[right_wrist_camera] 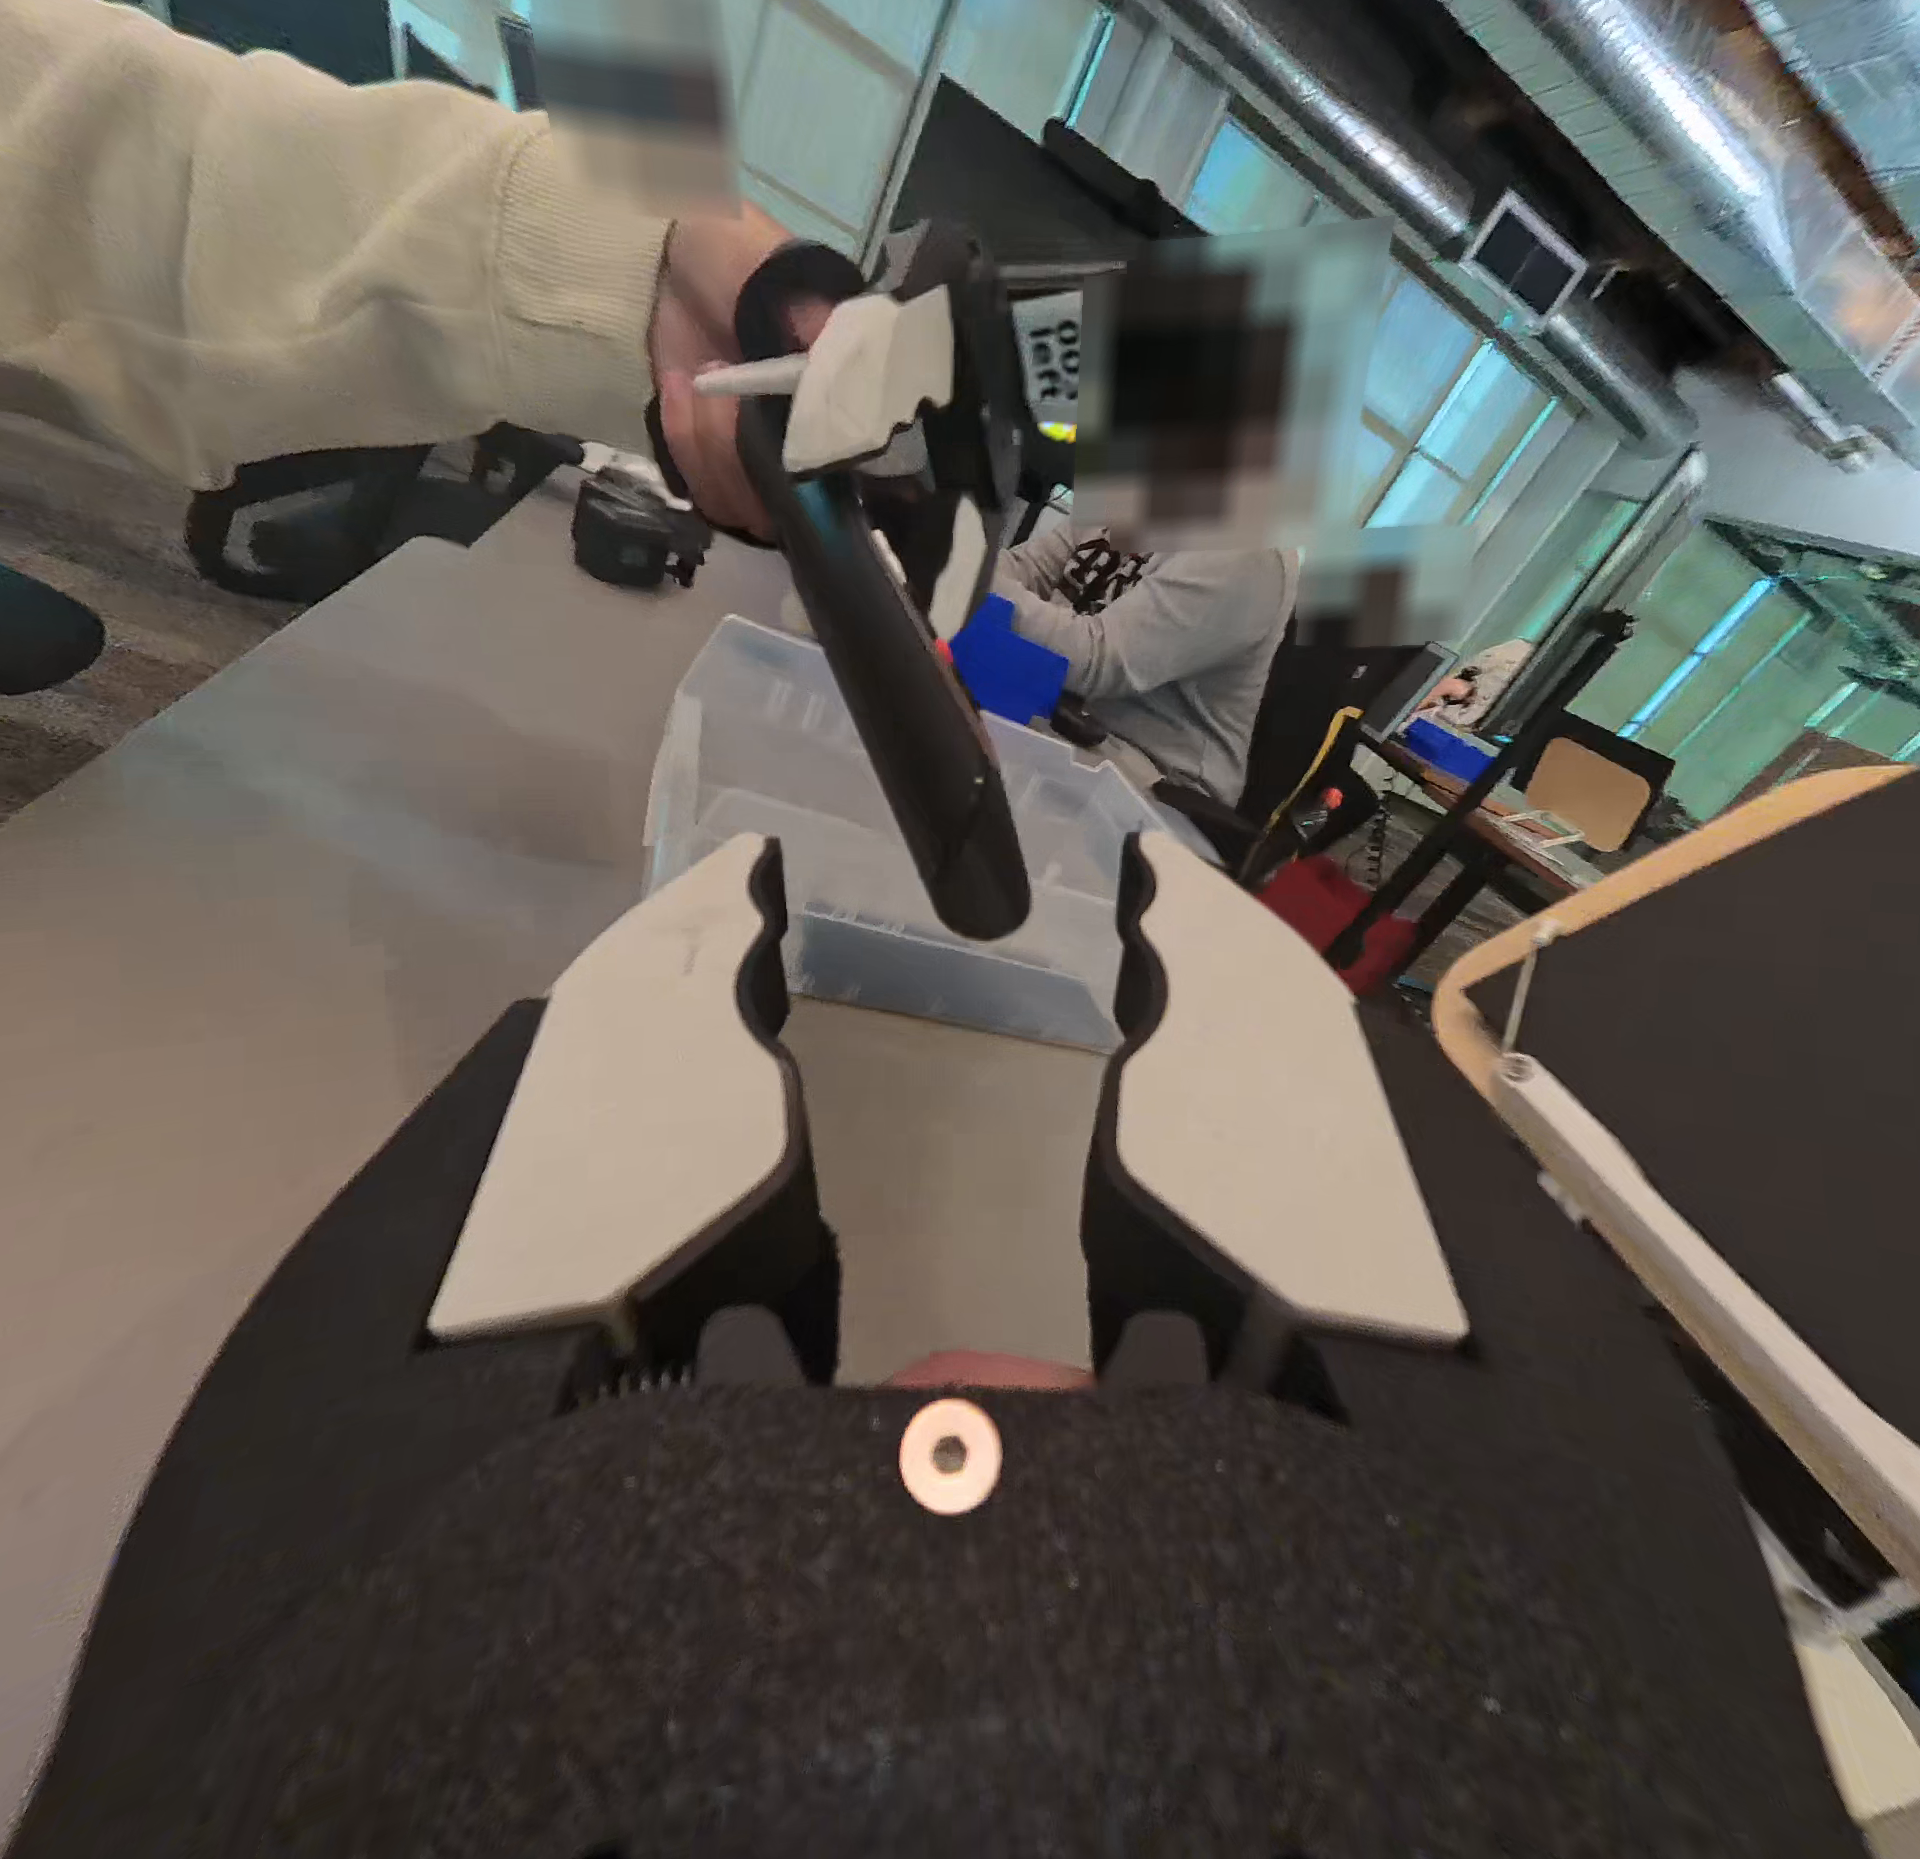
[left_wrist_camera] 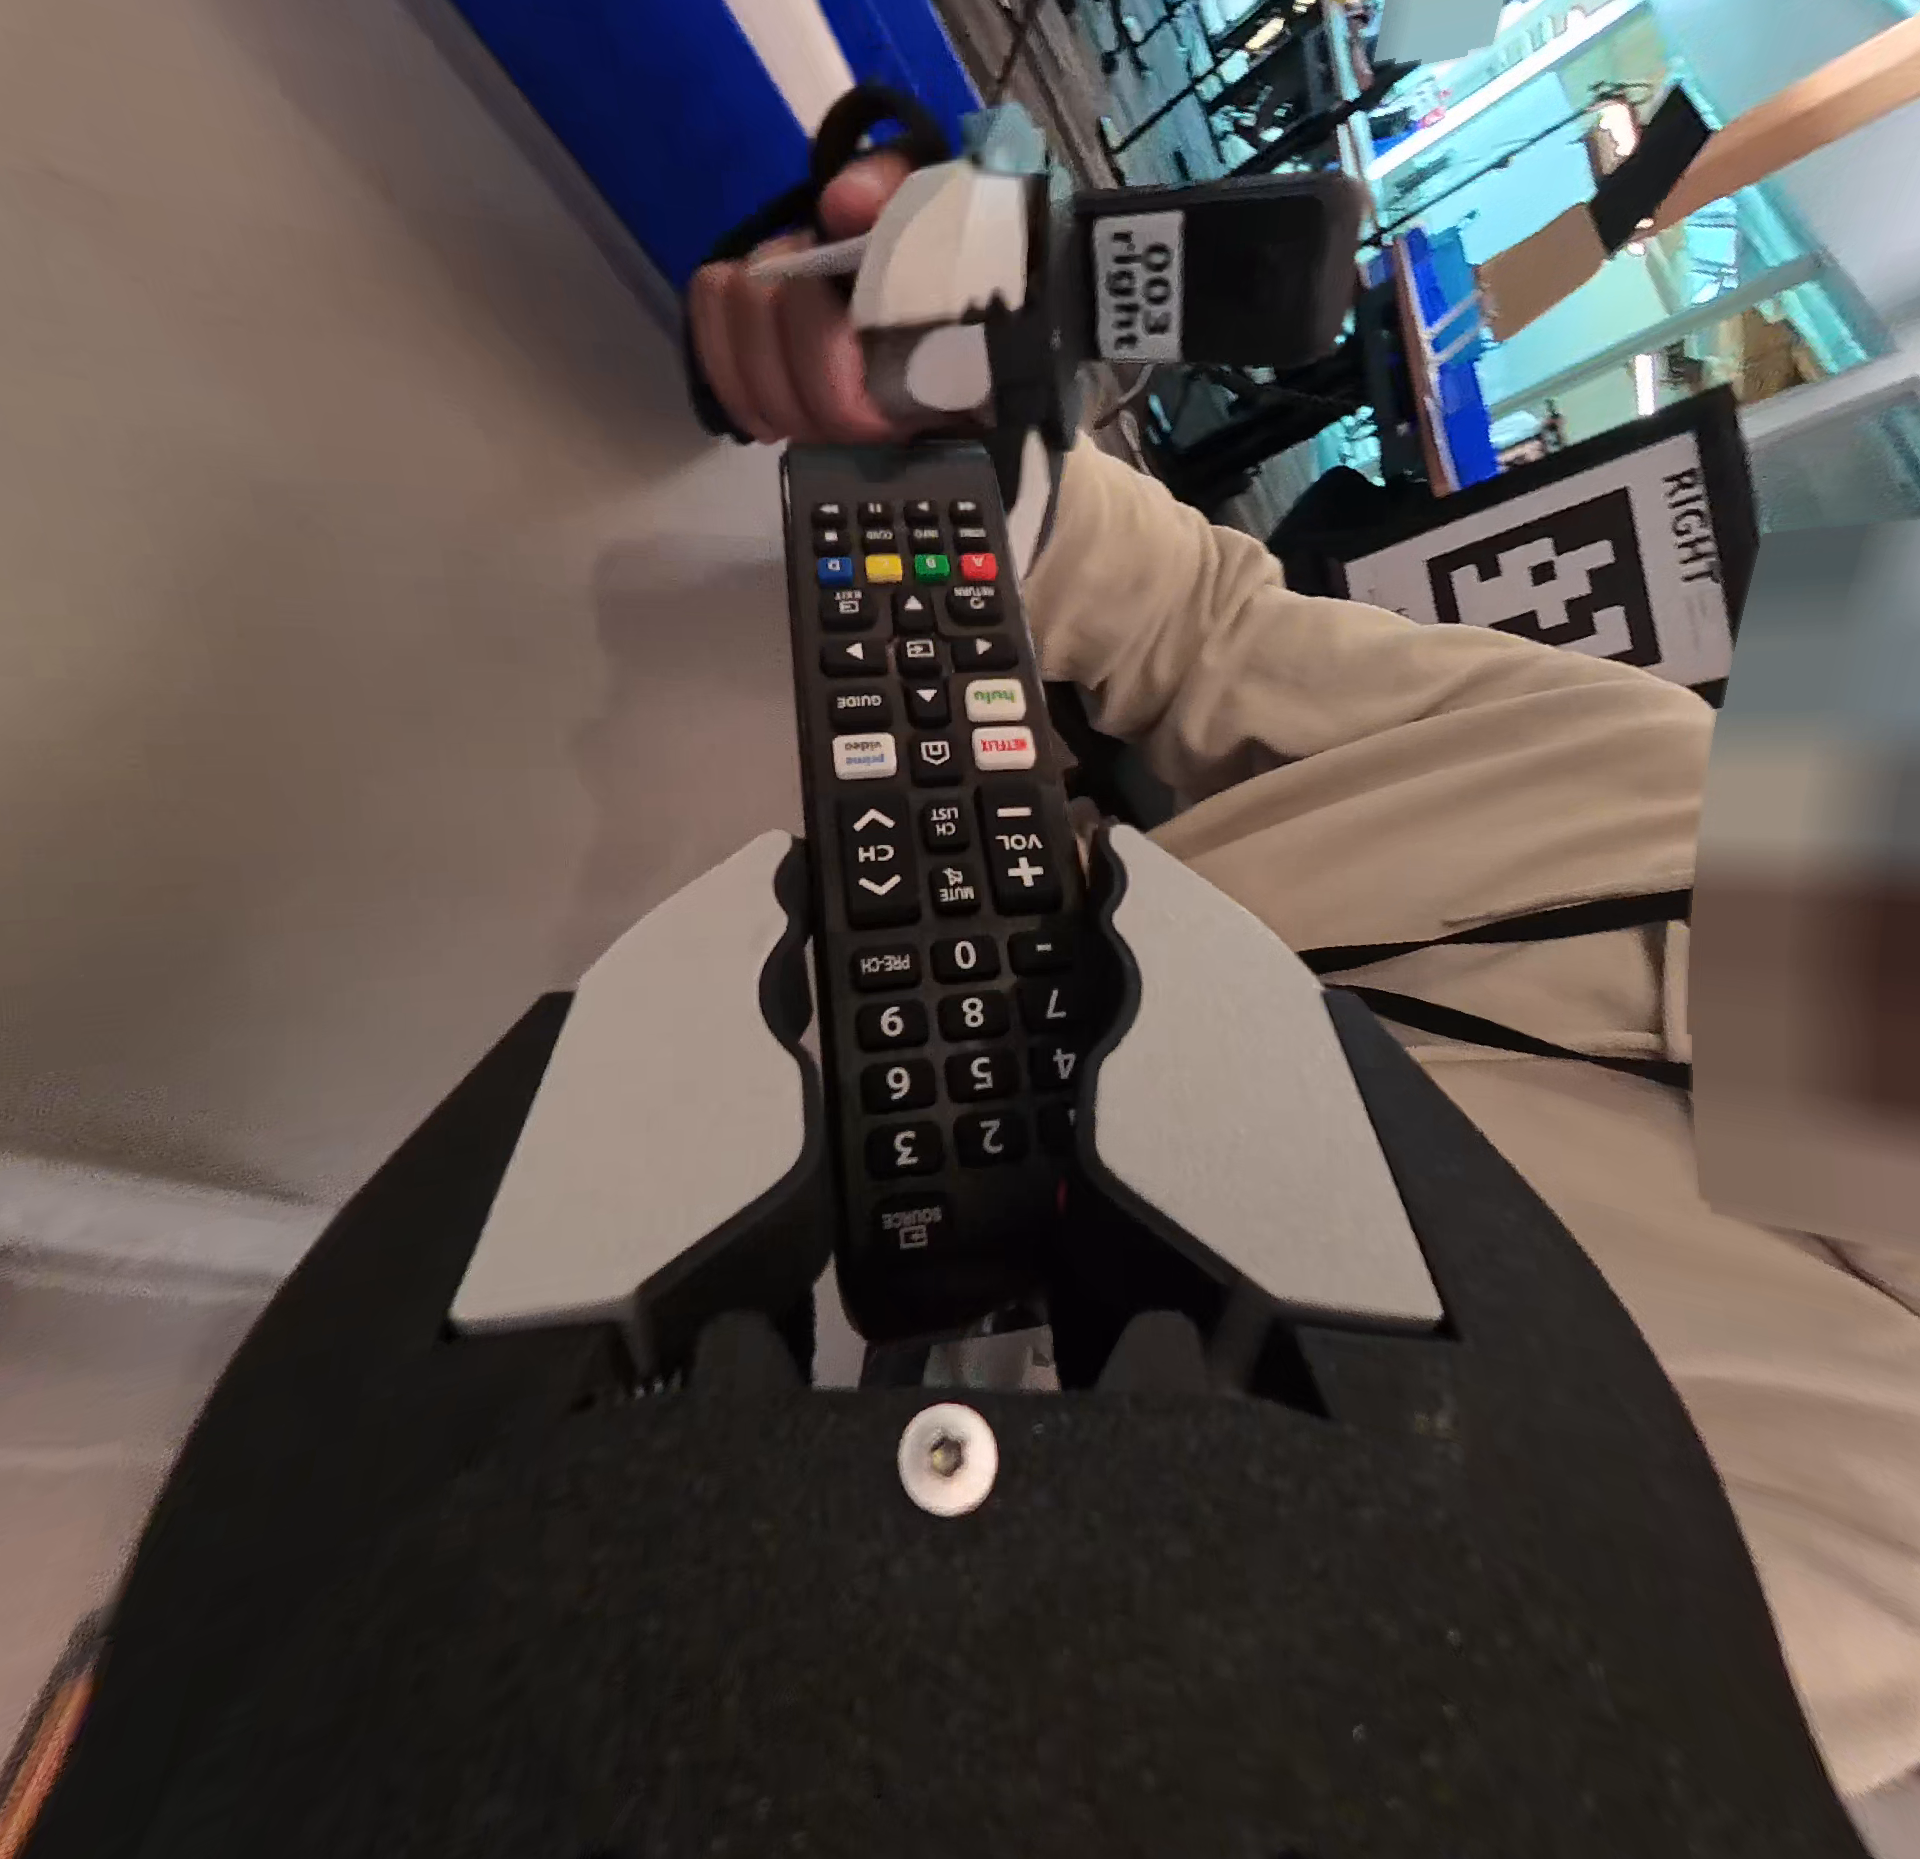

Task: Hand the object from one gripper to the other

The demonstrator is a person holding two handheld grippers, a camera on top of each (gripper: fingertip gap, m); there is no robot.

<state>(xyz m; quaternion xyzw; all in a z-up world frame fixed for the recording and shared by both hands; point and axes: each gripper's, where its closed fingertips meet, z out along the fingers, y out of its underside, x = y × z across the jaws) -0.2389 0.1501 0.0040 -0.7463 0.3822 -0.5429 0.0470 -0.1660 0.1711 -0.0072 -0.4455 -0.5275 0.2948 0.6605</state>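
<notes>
A black remote control with coloured buttons is held in the air. My left gripper is shut on its number-pad end, with its fingers pressing both long edges. The remote's far end reaches my right gripper, held by a hand in a cream sleeve. In the right wrist view the remote slants down from the left gripper, and its free end sits between the tips of my right gripper. The right jaws stand wide apart and do not touch it.
Below is a grey table with a clear plastic bin just beyond my right fingertips and a small black device farther back. A seated person in a grey top is behind. A wood-rimmed black panel stands at the right. Some 9 centimeters of space lies between my two pairs of fingers.
</notes>
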